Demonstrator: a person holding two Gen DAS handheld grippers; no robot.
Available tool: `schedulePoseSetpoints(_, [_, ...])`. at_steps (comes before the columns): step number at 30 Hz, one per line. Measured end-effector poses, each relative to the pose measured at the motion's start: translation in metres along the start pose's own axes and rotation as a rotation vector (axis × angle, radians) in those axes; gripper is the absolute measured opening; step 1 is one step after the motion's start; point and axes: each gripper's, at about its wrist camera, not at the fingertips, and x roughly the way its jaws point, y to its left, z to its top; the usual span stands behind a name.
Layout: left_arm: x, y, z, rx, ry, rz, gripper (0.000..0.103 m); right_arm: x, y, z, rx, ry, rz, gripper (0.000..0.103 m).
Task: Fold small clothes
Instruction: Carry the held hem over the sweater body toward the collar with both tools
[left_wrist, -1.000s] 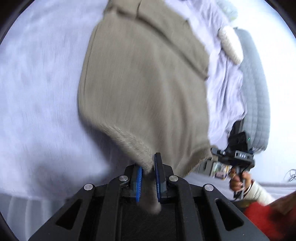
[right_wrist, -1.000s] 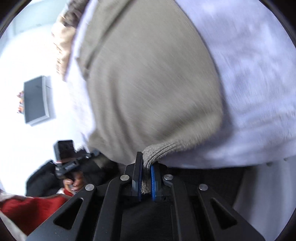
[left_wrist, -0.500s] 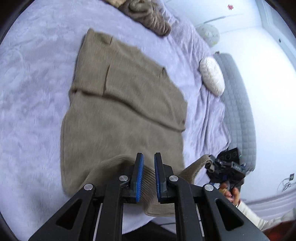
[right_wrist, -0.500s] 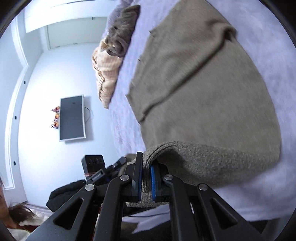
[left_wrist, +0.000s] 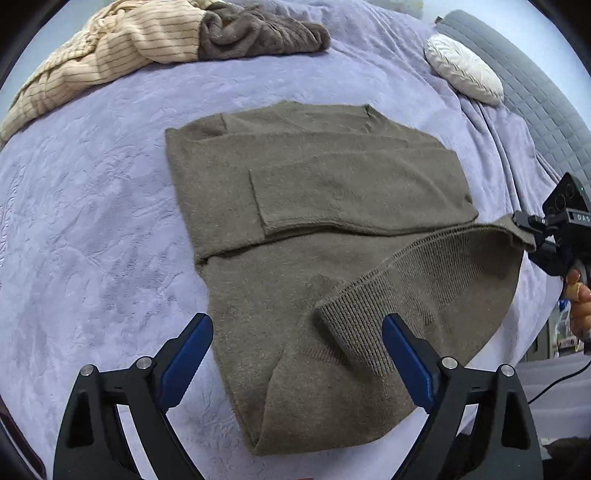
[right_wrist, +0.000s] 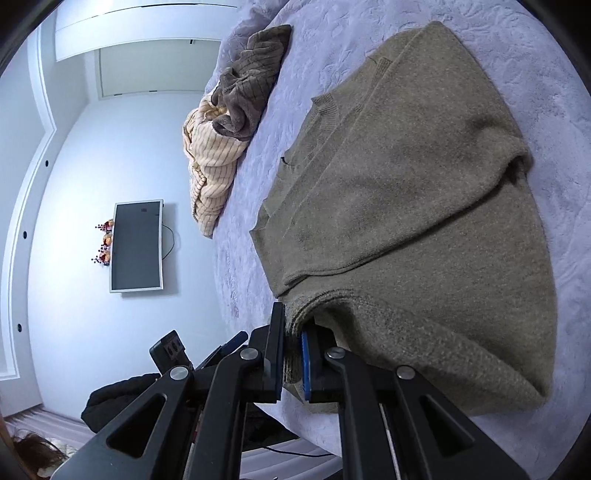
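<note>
An olive-brown knit sweater lies on the lavender bed cover, its sleeves folded across the chest and its ribbed hem partly turned up over the body. My left gripper is open and empty, its blue pads on either side of the near hem corner. My right gripper is shut on the other hem corner of the sweater and holds it slightly raised. The right gripper also shows at the right edge of the left wrist view.
A striped cream garment and a brown garment are piled at the far side of the bed. A white cushion lies by a grey quilted headboard. A wall screen hangs beyond the bed's edge.
Both grippers carried the hem up over the sweater's body. My left gripper has opened and let go of its hem corner, which now rests on the sweater. The right stays shut.
</note>
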Motion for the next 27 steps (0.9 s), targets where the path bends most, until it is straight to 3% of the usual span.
schedulePoseSetpoints(4, [0.033, 0.0, -0.003, 0.037, 0.102, -0.038, 0.093, -0.006, -0.005, -0.004, 0.012, -0.014, 0.016, 0.008])
schedulePoseSetpoints(9, [0.049, 0.001, -0.009, 0.08, 0.152, -0.066, 0.093, -0.023, -0.013, -0.012, 0.032, -0.059, 0.026, 0.008])
schedulePoseSetpoints(14, [0.06, -0.004, -0.005, 0.102, 0.205, -0.118, 0.093, -0.034, -0.044, -0.008, 0.115, -0.102, -0.057, 0.008])
schedulePoseSetpoints(19, [0.079, -0.005, -0.004, 0.12, 0.276, -0.135, 0.093, -0.019, -0.039, 0.007, 0.044, -0.029, -0.184, 0.012])
schedulePoseSetpoints(20, [0.078, -0.005, -0.003, 0.113, 0.274, -0.147, 0.093, -0.015, -0.032, 0.009, 0.001, -0.003, -0.249, 0.016])
schedulePoseSetpoints(22, [0.075, -0.004, 0.001, 0.088, 0.267, -0.189, 0.093, -0.01, -0.02, 0.012, -0.081, 0.035, -0.358, 0.051])
schedulePoseSetpoints(23, [0.074, -0.005, 0.003, 0.076, 0.262, -0.206, 0.093, -0.009, -0.014, 0.013, -0.132, 0.042, -0.419, 0.078])
schedulePoseSetpoints(26, [0.076, -0.007, 0.006, 0.073, 0.257, -0.202, 0.092, -0.006, 0.001, 0.014, -0.286, 0.054, -0.561, 0.08])
schedulePoseSetpoints(27, [0.077, -0.008, 0.006, 0.076, 0.253, -0.186, 0.087, -0.002, 0.003, 0.016, -0.326, 0.063, -0.603, 0.079])
